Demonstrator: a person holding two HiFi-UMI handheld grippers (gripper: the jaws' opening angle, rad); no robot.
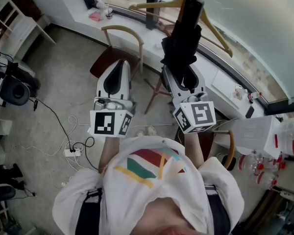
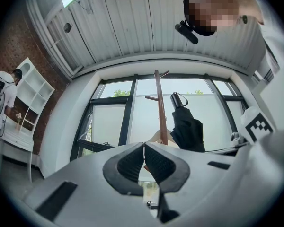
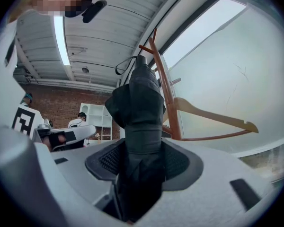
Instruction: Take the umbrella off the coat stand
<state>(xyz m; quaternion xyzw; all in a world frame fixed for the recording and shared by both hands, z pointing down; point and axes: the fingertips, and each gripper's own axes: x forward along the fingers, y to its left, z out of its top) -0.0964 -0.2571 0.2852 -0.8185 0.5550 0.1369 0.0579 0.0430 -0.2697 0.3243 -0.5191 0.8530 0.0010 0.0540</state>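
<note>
Right gripper [image 3: 141,162]: we find its jaws closed on the folded black umbrella [image 3: 137,108], the pads pressing its lower body from both sides.
Left gripper [image 2: 144,162]: jaws together, tips touching, nothing between them; it is held up beside the right one.
Umbrella position: upright in the right gripper's grip, just beside the pole of the wooden coat stand [image 3: 163,84] by the window. We cannot tell whether it touches the pole.
Wrist strap: a thin loop at the umbrella's top end, near the stand's upper pegs. We cannot confirm whether it hangs on one.
Other items: a wooden hanger [image 1: 210,26] on the stand, behind the umbrella; a chair [image 1: 122,33] below the left gripper in the head view.
</note>
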